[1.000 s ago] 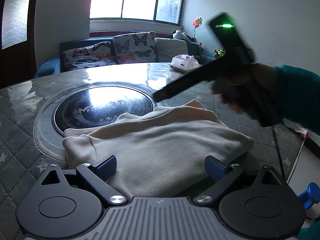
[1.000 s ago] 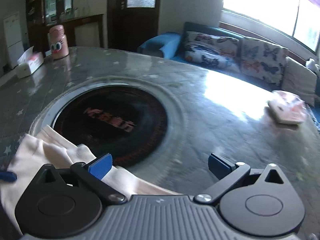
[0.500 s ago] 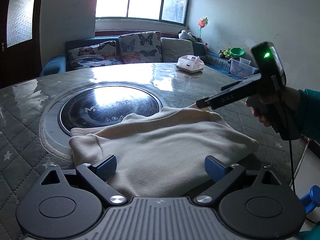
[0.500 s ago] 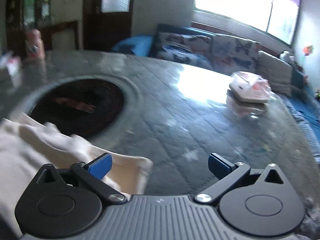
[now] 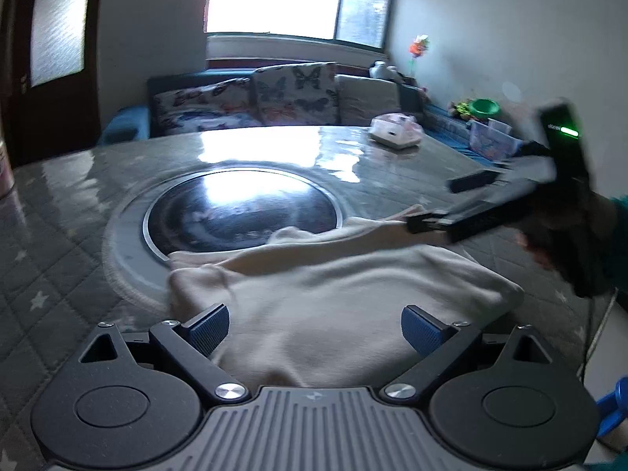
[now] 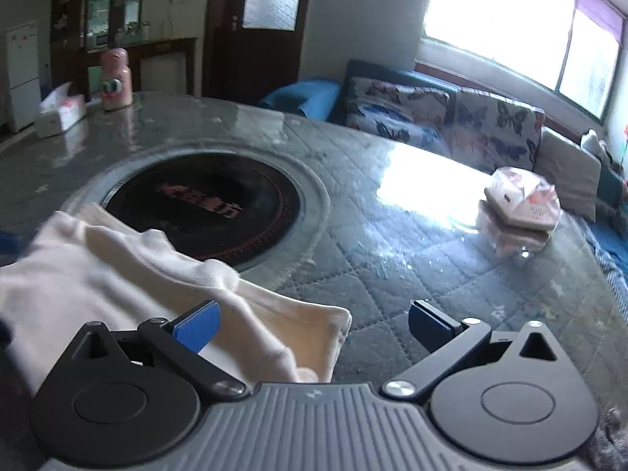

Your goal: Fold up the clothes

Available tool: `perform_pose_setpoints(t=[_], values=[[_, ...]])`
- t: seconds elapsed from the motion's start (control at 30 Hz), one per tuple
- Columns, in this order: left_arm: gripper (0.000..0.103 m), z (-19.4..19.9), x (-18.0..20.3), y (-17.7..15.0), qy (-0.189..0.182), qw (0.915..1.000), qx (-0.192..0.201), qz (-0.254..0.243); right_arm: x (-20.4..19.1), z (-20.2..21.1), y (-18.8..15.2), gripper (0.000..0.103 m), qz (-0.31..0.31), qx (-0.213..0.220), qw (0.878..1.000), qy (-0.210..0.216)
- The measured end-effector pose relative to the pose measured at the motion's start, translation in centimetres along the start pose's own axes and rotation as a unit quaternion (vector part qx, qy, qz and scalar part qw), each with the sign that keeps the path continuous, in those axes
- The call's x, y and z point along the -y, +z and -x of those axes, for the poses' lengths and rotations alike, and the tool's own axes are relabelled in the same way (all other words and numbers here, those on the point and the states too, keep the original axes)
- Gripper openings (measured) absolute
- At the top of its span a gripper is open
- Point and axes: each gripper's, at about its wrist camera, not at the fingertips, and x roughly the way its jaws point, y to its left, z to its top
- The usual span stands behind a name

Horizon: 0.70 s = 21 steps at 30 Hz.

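A folded cream garment (image 5: 333,298) lies on the grey quilted table, its far edge over the round black hob. My left gripper (image 5: 314,327) is open just above its near edge, holding nothing. The garment also shows in the right wrist view (image 6: 129,274), at the lower left. My right gripper (image 6: 314,320) is open above the garment's right corner, its left pad over the cloth. In the left wrist view the right gripper (image 5: 435,204) reaches in from the right, over the garment's far right corner.
A round black hob (image 5: 243,208) is set into the table (image 6: 392,274). A pink-white tissue pack (image 6: 522,204) lies at the far right. A tissue box (image 6: 59,114) and a pink bottle (image 6: 114,78) stand far left. A sofa with butterfly cushions (image 5: 274,98) lies beyond.
My right gripper has swung back left and come down toward the garment's far right corner. My left gripper has stayed open at the near edge, its view shifted slightly.
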Motion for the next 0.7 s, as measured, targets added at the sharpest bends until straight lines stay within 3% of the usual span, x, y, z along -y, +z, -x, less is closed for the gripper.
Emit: perform_pose_setpoints(t=[0.27,0.37,0.47,0.53,0.7], values=[[0.096,0.2,-4.0,1.0,0.059,0.9949,-0.015,0.081,-4.5,5.0,-1.3,0.103,0.066,0.027,0.995,0.064],[0.095,0.2,-4.8,0.9,0.079,0.993,-0.018,0.086,-6.8,6.1,-1.7,0.103,0.097,0.032,0.99,0.093],[0.097,1.1,-4.3,0.5,0.053,0.9958,-0.005,0.074,-8.9,6.9,-2.1,0.103,0.122,0.038,0.985,0.115],[0.097,1.4,-3.6,-0.1,0.062,0.9968,-0.009,0.05,-10.0,7.0,-2.3,0.103,0.131,0.04,0.983,0.12],[0.096,1.5,-4.1,-2.1,0.079,0.9952,-0.036,0.045,-10.2,6.1,-3.4,0.103,0.13,0.027,0.987,0.094]])
